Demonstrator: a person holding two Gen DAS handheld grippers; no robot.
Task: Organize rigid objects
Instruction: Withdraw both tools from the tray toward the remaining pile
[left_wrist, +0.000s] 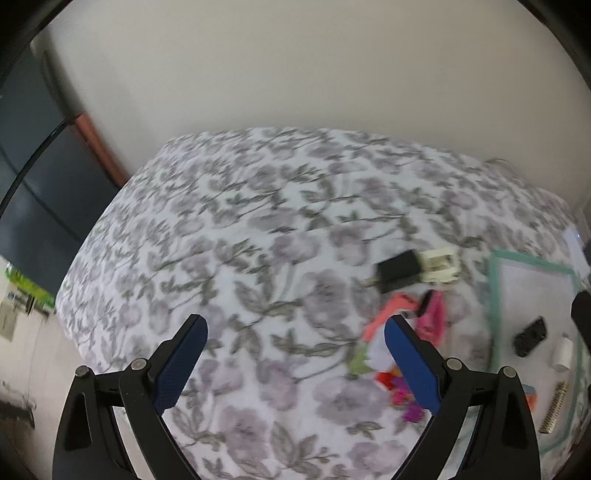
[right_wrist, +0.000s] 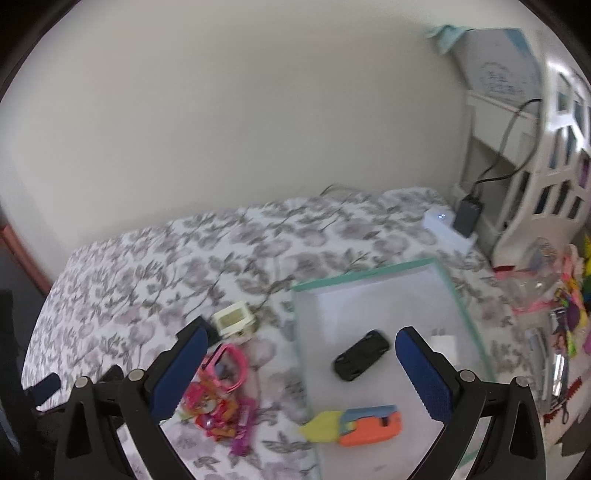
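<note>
Left hand-held gripper (left_wrist: 295, 334): blue-padded fingers are standing wide apart, gripping nothing, hovering over the floral cloth (left_wrist: 221, 229); finger bases are running out of frame at the bottom.
Right hand-held gripper (right_wrist: 298, 345): jaws are likewise spread wide and holding nothing, hanging above the near end of the tray (right_wrist: 373, 288); one finger is covering part of the pink clutter.
Surface: whether the floral cloth is covering a bed or a desk is not resolving.
Tray: clear, green-rimmed, lying on the cloth at its right side; in the left view its far right edge is being cut off by the lens border.
Black toy car (right_wrist: 362, 355): lying inside the tray, near its middle; blurred, detail not resolving.
Orange and blue toy (right_wrist: 369, 424): resting in the tray's near end, a yellow tip (right_wrist: 321, 424) sticking out over the left rim.
White piece (right_wrist: 443, 341): inside the tray, partly hidden behind the right finger; identity unclear.
Cream box (right_wrist: 234, 318): sitting on the cloth just left of the tray.
Black block (left_wrist: 399, 271): touching the cream box in the left view; almost wholly hidden behind a finger in the right view.
Pink clutter (right_wrist: 221, 391): lying in a heap on the cloth left of the tray; single items are smearing together.
Comb-like strip (left_wrist: 554, 406): showing at the tray's near right end, left view only.
</note>
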